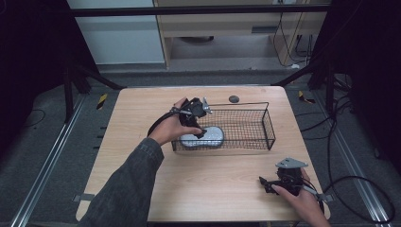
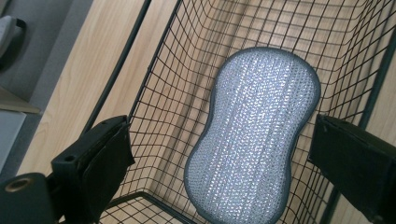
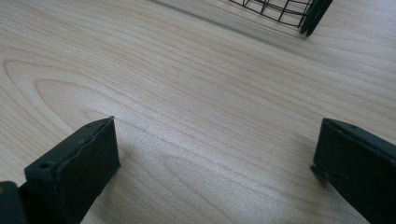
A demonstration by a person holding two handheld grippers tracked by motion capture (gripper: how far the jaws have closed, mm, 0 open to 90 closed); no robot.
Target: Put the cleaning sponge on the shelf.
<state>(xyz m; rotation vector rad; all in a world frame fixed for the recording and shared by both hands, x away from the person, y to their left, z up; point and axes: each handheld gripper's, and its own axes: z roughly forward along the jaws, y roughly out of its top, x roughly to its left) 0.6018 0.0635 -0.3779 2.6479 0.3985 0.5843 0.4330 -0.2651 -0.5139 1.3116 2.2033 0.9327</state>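
Observation:
A silvery grey peanut-shaped scrub sponge (image 2: 254, 135) lies flat on the floor of a black wire basket (image 2: 159, 93). In the high view the sponge (image 1: 213, 137) is at the left end of the basket (image 1: 267, 124). My left gripper (image 1: 202, 131) reaches down into that end, and in the left gripper view it (image 2: 223, 126) is open, its jaws on either side of the sponge without pressing on it. My right gripper (image 1: 263, 182) rests low at the table's front right, open over bare wood (image 3: 215, 140).
A small dark round disc (image 1: 233, 99) sits on the wooden table (image 1: 142, 109) just behind the basket. A corner of the basket (image 3: 299, 14) lies ahead of the right gripper. Dark frame legs and cables surround the table on the floor.

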